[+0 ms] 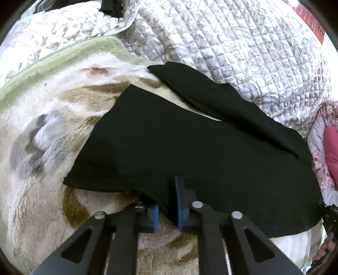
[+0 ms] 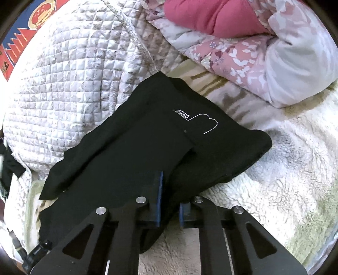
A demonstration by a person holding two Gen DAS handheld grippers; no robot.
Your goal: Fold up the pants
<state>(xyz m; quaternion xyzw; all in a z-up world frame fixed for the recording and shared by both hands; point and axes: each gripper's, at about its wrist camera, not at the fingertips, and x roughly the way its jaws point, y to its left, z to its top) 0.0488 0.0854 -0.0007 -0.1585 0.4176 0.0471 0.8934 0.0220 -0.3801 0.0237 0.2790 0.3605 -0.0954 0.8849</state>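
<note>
Black pants (image 1: 190,148) lie on a fluffy cream blanket (image 1: 42,201), folded over, with one leg end reaching onto a quilted cover. My left gripper (image 1: 168,203) is shut on the near edge of the pants; the cloth runs between its blue pads (image 1: 179,198). In the right wrist view the pants (image 2: 131,152) show a white "STAND" label and a stitched pocket outline. My right gripper (image 2: 171,203) is shut on the near edge of the pants; one blue pad (image 2: 159,196) lies on top of the cloth.
A quilted grey-white cover (image 1: 243,52) lies behind the pants. A pink floral duvet with a red cushion (image 2: 221,19) is bunched at the right. A dark garment (image 1: 112,8) lies at the far left. A green blanket border (image 1: 63,55) runs behind.
</note>
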